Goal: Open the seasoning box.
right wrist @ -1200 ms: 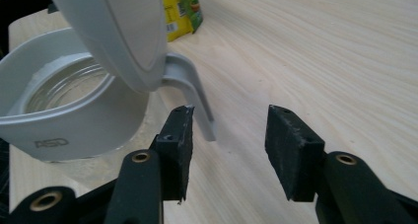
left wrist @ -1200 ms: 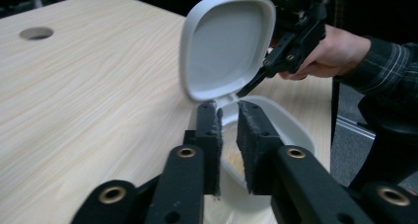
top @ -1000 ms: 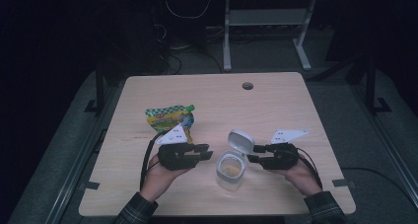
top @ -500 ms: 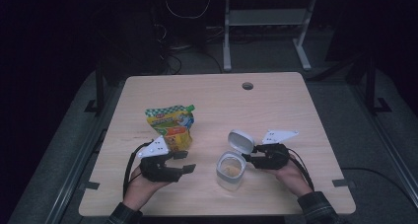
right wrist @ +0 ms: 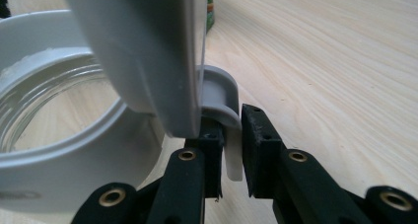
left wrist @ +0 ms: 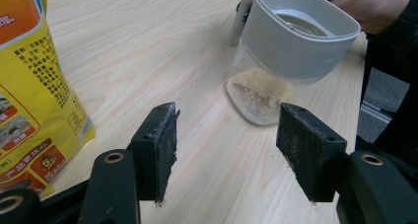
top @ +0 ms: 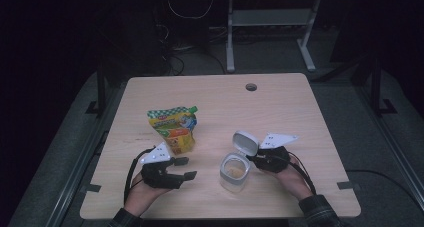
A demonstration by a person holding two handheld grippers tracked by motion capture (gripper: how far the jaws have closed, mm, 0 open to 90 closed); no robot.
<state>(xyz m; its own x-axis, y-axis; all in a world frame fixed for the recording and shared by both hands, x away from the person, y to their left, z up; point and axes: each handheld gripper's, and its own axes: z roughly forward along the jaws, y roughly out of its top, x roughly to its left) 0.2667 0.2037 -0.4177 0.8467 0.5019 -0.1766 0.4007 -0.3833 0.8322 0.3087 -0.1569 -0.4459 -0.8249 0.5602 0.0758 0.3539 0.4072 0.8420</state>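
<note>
Your right gripper [top: 256, 160] has just been closing and pinches the hinge tab of the jar [top: 234, 172], whose lid [top: 245, 142] stands flipped up. Your left gripper [top: 185, 168], just opened and holding nothing, sits left of the jar, near the yellow pouch [top: 174, 128].

I see a clear glass jar [left wrist: 259, 93] with matt grey plastic lid [right wrist: 143, 51], a glossy printed pouch [left wrist: 29, 86], a pale wood-grain counter [left wrist: 162, 51], rough black claw pads [left wrist: 162, 145].
</note>
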